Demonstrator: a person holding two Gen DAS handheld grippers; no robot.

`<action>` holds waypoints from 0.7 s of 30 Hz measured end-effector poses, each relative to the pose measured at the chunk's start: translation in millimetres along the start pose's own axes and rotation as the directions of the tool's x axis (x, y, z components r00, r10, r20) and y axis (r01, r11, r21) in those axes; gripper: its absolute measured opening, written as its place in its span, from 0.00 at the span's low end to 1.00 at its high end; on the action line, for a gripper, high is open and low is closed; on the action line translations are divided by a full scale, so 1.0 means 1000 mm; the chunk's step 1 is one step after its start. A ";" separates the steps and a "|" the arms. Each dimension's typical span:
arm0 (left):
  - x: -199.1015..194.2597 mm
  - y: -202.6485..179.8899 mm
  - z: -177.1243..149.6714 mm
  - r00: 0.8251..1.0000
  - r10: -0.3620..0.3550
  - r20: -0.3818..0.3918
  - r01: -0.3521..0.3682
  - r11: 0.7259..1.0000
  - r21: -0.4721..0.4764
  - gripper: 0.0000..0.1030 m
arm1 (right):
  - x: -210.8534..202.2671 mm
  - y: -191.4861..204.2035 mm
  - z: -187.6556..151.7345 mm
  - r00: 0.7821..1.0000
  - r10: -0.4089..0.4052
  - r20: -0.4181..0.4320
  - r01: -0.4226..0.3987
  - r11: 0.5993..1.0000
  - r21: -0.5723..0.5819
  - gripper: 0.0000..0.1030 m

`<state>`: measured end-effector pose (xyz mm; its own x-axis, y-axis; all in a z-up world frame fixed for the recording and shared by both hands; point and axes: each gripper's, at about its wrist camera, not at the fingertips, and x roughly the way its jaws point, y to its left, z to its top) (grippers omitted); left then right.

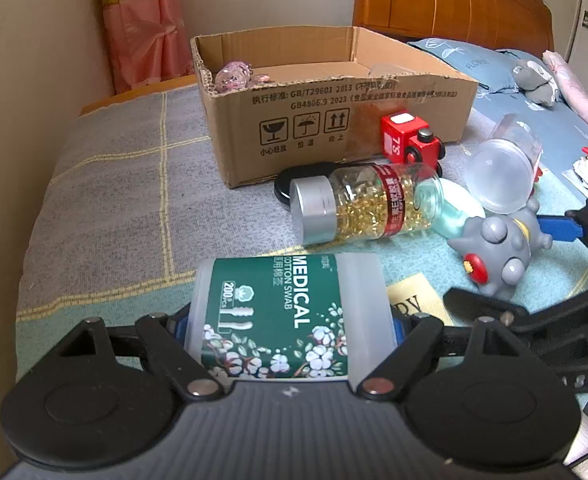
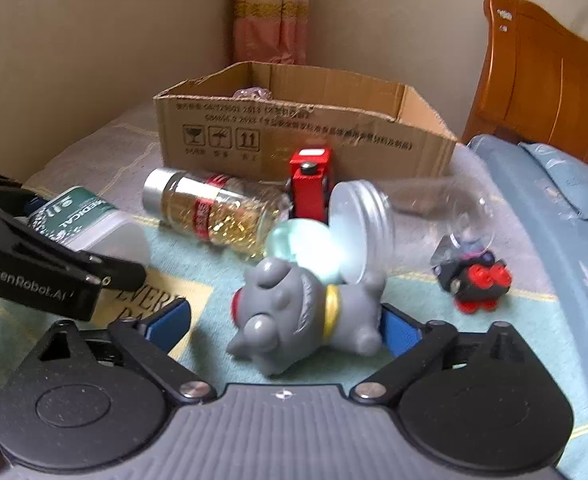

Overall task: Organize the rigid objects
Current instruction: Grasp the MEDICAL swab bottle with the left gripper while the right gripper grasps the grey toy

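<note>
Swab box point(image 1: 290, 316); black-red toy point(image 2: 473, 284) right-only.

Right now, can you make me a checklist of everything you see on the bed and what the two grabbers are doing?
Surface: bed cover, grey with yellow checks, teal patch near the front.
Job's things: cardboard box open on top, a pink item inside; cotton swab box; capsule bottle lying on its side; grey toy figure; red toy train; clear jar tipped over; small black and red toy.
Clutter: pillow, grey plush by it.
Grippers: left gripper shut on the cotton swab box; right gripper open, a finger on each side of the grey toy figure.
Cables: nothing seen.
Surroundings: wooden headboard, pink curtain, wall.
</note>
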<state>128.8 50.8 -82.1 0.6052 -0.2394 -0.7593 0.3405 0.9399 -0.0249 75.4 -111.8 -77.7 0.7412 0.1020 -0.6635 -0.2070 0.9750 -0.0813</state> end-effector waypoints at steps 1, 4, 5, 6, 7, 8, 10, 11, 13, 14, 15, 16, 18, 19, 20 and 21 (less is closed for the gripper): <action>0.000 0.000 0.000 1.000 0.000 0.000 0.000 1.000 0.001 0.80 | 0.000 -0.001 0.001 1.000 -0.006 -0.001 0.006 1.000 -0.001 0.88; 0.000 0.001 0.000 1.000 -0.001 0.000 0.001 1.000 0.001 0.80 | -0.001 -0.003 0.002 1.000 -0.030 -0.008 0.030 1.000 -0.007 0.78; 0.000 0.000 0.000 1.000 0.000 0.000 0.000 1.000 0.000 0.80 | -0.002 -0.004 0.002 0.999 -0.032 -0.009 0.032 0.999 -0.010 0.75; 0.000 0.000 0.000 1.000 0.000 -0.001 0.000 1.000 0.000 0.80 | -0.003 -0.005 0.003 1.000 -0.027 -0.011 0.027 1.000 -0.012 0.75; 0.000 0.000 0.000 1.000 0.000 -0.002 0.000 1.000 0.001 0.80 | -0.004 -0.007 0.002 1.000 -0.017 -0.014 0.017 1.000 -0.012 0.75; 0.000 0.000 0.000 1.000 0.000 -0.003 0.000 1.000 0.002 0.80 | -0.005 -0.009 0.002 1.000 -0.008 -0.017 0.008 1.000 -0.013 0.75; 0.000 0.001 0.000 1.000 0.000 -0.006 0.000 1.000 -0.001 0.80 | -0.009 -0.012 0.001 1.000 0.009 -0.019 -0.009 1.000 -0.018 0.75; -0.001 0.002 0.000 1.000 -0.001 -0.007 0.001 1.000 -0.002 0.80 | -0.011 -0.013 0.001 1.000 0.019 -0.021 -0.019 1.000 -0.020 0.74; -0.002 0.002 -0.001 1.000 -0.003 -0.009 0.003 1.000 -0.003 0.80 | -0.014 -0.015 0.001 0.999 0.032 -0.033 -0.033 0.999 -0.023 0.74; -0.002 0.002 -0.001 1.000 -0.003 -0.011 0.003 1.000 -0.003 0.80 | -0.015 -0.016 0.001 0.998 0.039 -0.041 -0.040 0.999 -0.026 0.74; -0.002 0.002 -0.001 1.000 -0.003 -0.014 0.002 1.000 -0.004 0.80 | -0.016 -0.017 0.001 0.998 0.048 -0.048 -0.049 0.998 -0.029 0.74; -0.002 0.001 0.000 1.000 -0.003 -0.016 0.002 1.000 -0.003 0.80 | -0.017 -0.018 0.000 0.997 0.056 -0.053 -0.057 0.998 -0.031 0.74; -0.004 0.001 0.000 1.000 -0.003 -0.018 0.003 1.000 0.001 0.80 | -0.019 -0.021 0.000 0.995 0.069 -0.067 -0.071 0.997 -0.036 0.74; -0.005 0.001 0.000 1.000 -0.002 -0.019 0.002 1.000 0.004 0.80 | -0.020 -0.022 0.000 0.995 0.073 -0.071 -0.075 0.997 -0.036 0.74; -0.007 0.000 0.000 1.000 -0.003 -0.021 0.003 1.000 0.007 0.80 | -0.021 -0.024 0.000 0.994 0.081 -0.080 -0.084 0.996 -0.035 0.74; -0.008 -0.001 0.001 1.000 -0.004 -0.020 0.004 1.000 0.011 0.80 | -0.022 -0.025 0.000 0.992 0.090 -0.085 -0.093 0.995 -0.036 0.74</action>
<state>124.0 52.1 -75.3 0.5892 -0.2377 -0.7722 0.3510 0.9361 -0.0204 64.3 -138.4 -61.5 0.6627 0.1719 -0.7289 -0.2977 0.9535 -0.0458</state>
